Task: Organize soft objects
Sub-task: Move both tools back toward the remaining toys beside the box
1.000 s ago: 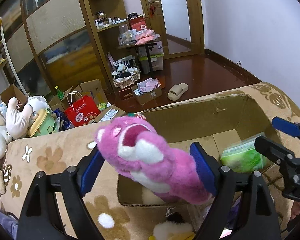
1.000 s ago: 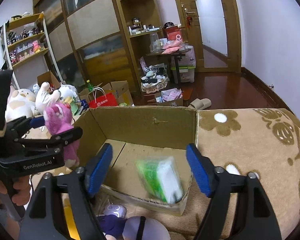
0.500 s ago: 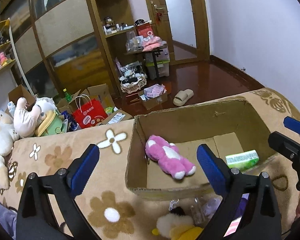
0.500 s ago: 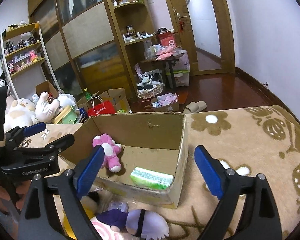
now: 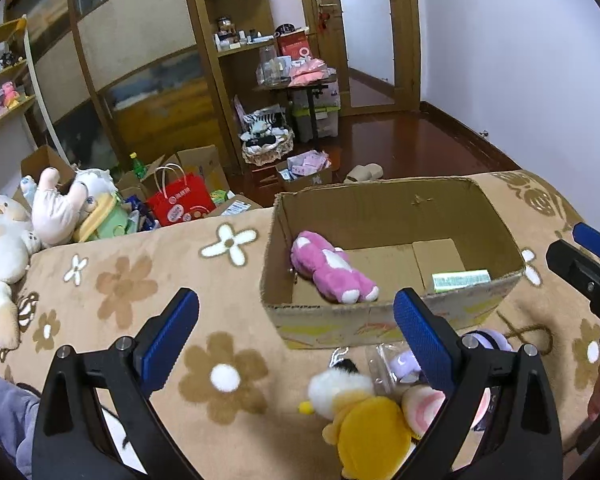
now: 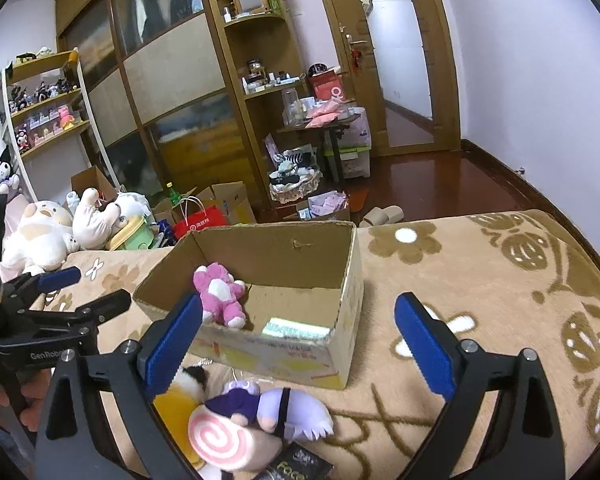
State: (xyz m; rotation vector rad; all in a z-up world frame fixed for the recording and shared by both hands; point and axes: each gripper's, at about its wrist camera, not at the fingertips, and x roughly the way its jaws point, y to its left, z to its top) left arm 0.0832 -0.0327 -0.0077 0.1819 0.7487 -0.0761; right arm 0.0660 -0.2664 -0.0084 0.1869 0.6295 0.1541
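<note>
A pink plush bear [image 5: 332,268] lies inside the open cardboard box [image 5: 388,200] on the flowered blanket, at the box's left end; it also shows in the right wrist view [image 6: 220,294]. A green and white pack [image 5: 460,280] lies at the box's right end. My left gripper [image 5: 296,336] is open and empty, in front of the box. My right gripper [image 6: 300,340] is open and empty, also in front of the box [image 6: 352,272]. A yellow and white plush [image 5: 364,420] and a purple plush [image 6: 276,404] with a pink swirl [image 6: 216,440] lie on the blanket near the grippers.
Large white plush toys [image 5: 4,236] sit at the blanket's left edge. A red paper bag [image 5: 180,200], cartons and a basket stand on the floor beyond. Wooden shelves and a wardrobe line the back wall. The blanket [image 6: 500,280] stretches to the right of the box.
My left gripper opened and let go of the pink bear, which now lies in the box. Both grippers have pulled back from the box, towards the loose plush toys.
</note>
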